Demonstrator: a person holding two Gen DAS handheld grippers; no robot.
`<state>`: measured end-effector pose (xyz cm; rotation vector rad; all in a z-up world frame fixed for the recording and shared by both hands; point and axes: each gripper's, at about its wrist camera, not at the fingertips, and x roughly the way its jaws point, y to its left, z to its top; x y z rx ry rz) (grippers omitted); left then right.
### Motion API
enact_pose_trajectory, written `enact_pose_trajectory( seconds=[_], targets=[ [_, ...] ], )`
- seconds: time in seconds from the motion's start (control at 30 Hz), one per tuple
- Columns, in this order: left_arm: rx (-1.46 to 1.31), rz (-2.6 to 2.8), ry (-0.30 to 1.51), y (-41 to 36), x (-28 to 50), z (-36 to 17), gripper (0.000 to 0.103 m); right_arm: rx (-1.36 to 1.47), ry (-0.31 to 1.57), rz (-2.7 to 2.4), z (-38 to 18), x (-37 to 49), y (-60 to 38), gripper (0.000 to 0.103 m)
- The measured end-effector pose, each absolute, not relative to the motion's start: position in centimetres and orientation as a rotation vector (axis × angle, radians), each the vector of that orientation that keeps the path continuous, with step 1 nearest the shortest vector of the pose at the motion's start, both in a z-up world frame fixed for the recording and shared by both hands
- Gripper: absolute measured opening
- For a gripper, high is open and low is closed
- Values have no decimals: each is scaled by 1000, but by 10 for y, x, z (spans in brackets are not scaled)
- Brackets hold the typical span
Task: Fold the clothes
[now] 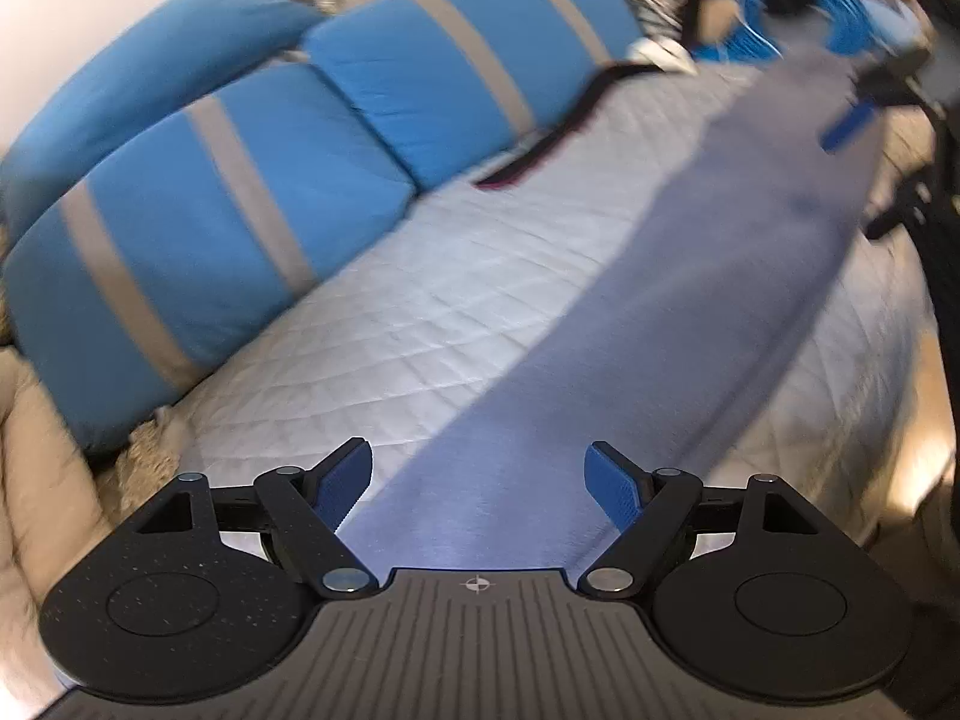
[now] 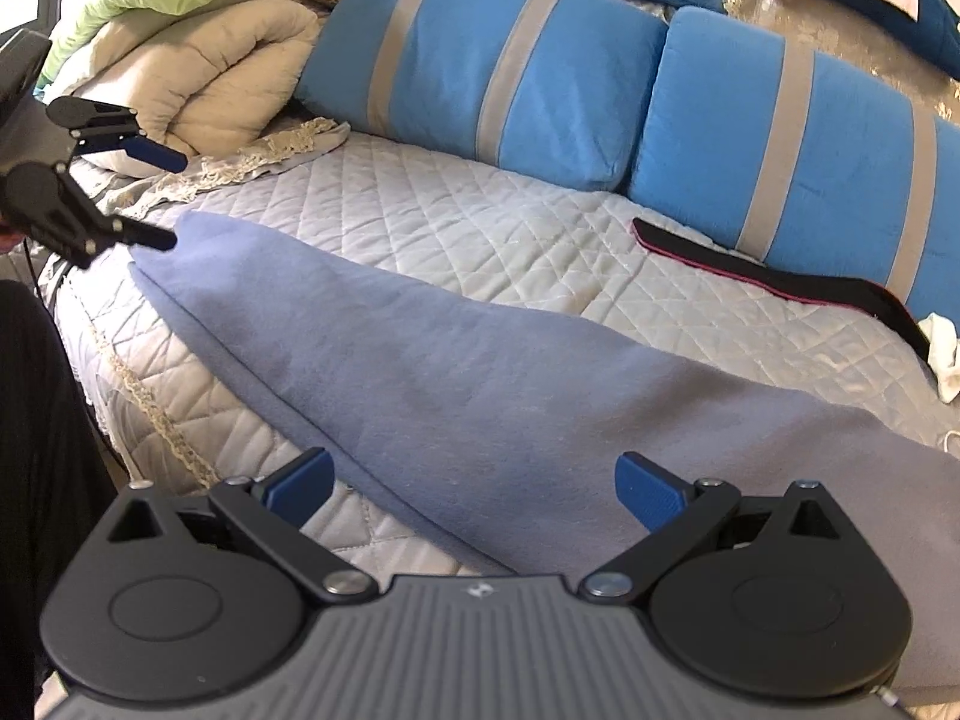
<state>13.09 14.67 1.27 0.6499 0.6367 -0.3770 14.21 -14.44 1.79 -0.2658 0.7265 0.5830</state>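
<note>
Directly beneath open right hand-held gripper [image 2: 477, 483], garment [image 2: 456, 372]

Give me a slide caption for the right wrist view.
Both grippers open at opposite ends of a lavender garment on the quilted bed.

Both grippers look alike: the left gripper [image 1: 478, 483] and right gripper [image 2: 474, 489] have ribbed grey bodies, black round housings, silver pivot screws and blue textured fingertip pads [image 2: 651, 495].

Soft matt fleecy lavender cloth [image 2: 480, 372] lies on a quilted, faintly sheeny bedspread [image 2: 480, 222]; pillows [image 2: 480, 78] plain woven cotton
</note>
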Motion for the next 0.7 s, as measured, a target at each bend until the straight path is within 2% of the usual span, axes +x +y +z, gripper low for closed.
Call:
enact_pose_trajectory(
  seconds=[0.33,0.7],
  targets=[
    [1021,-369,651,105,124,-30,78,-258,739,605,15,138,-136,103],
    [1261,-348,565,88,108,-60,78,-254,728,585,18,136,-143,103]
  ],
)
